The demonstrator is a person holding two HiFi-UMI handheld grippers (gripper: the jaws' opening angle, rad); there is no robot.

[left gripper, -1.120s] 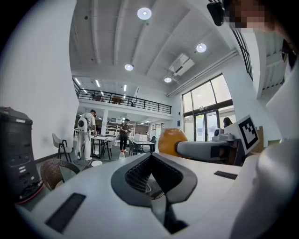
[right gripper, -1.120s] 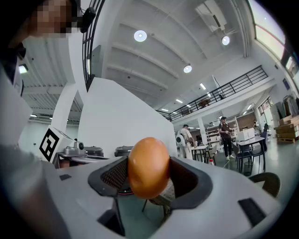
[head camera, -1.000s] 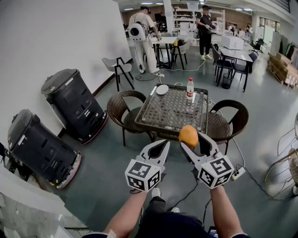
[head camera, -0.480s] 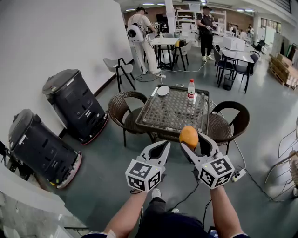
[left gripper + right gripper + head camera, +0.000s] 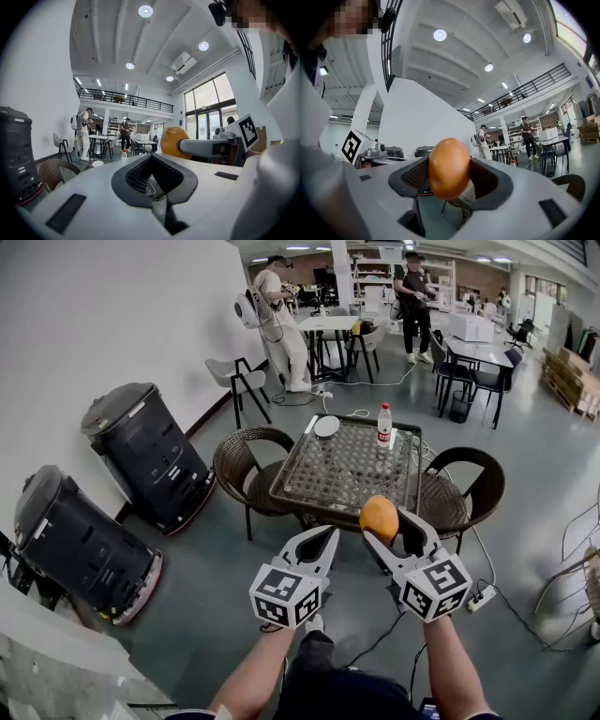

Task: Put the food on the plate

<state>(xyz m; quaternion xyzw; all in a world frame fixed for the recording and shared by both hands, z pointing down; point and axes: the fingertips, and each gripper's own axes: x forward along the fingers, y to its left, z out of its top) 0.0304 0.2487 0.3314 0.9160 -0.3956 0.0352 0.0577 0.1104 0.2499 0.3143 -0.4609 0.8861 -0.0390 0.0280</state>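
An orange, egg-shaped food piece (image 5: 379, 517) sits between the jaws of my right gripper (image 5: 380, 524), which is shut on it and held in the air short of the table. In the right gripper view the orange food (image 5: 449, 168) fills the gap between the dark pads. My left gripper (image 5: 327, 534) hangs beside it, shut with nothing in it (image 5: 152, 161). Ahead stands a square mesh-topped table (image 5: 347, 470). A small white plate (image 5: 327, 426) lies near the table's far left corner, well beyond both grippers.
A water bottle (image 5: 382, 425) stands at the table's far edge. Wicker chairs (image 5: 244, 463) (image 5: 472, 482) flank the table. Two black drum-shaped machines (image 5: 145, 454) (image 5: 80, 545) line the white wall at left. A power strip (image 5: 478, 594) and cables lie on the floor. People stand at the far tables.
Both grippers hold about the same pose, the orange food still gripped. The view has shifted slightly, and the person with the backpack at the back has moved left.
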